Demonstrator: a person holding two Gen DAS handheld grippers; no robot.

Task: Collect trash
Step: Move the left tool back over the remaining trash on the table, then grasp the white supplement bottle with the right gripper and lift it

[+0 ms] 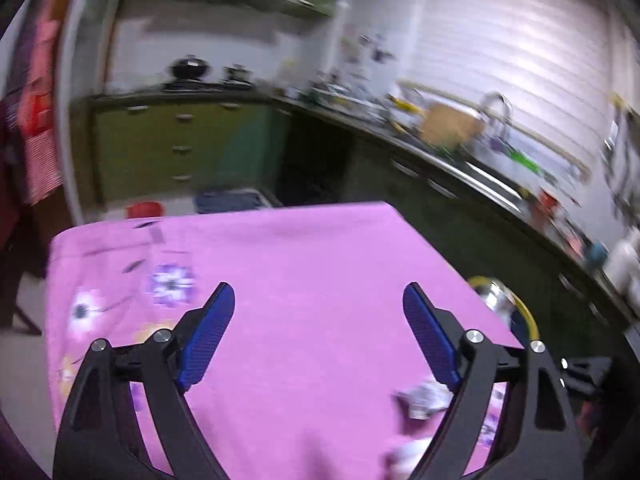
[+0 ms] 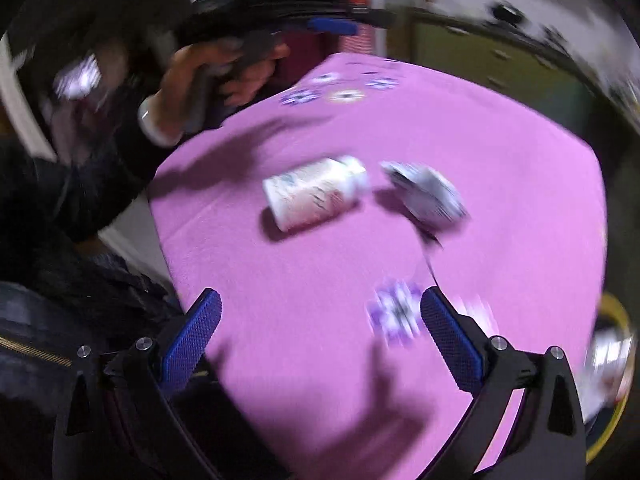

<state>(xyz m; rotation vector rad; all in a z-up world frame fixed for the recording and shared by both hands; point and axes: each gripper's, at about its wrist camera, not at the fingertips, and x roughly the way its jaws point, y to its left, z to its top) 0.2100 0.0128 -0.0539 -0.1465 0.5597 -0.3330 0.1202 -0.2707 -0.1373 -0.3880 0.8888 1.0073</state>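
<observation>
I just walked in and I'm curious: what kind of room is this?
Most likely a home kitchen. A counter with a sink and tap runs along the wall, green cupboards with drawers stand beyond, and a table with a pink flowered cloth fills the foreground.

White bottle (image 2: 316, 193) lies beside crumpled wrapper (image 2: 426, 195) (both blurred) on pink tablecloth (image 2: 500, 152).

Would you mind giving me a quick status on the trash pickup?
Left gripper and right gripper both open, empty. White bottle lying on its side on the pink tablecloth, crumpled wrapper beside it. Nothing blocking.
</observation>
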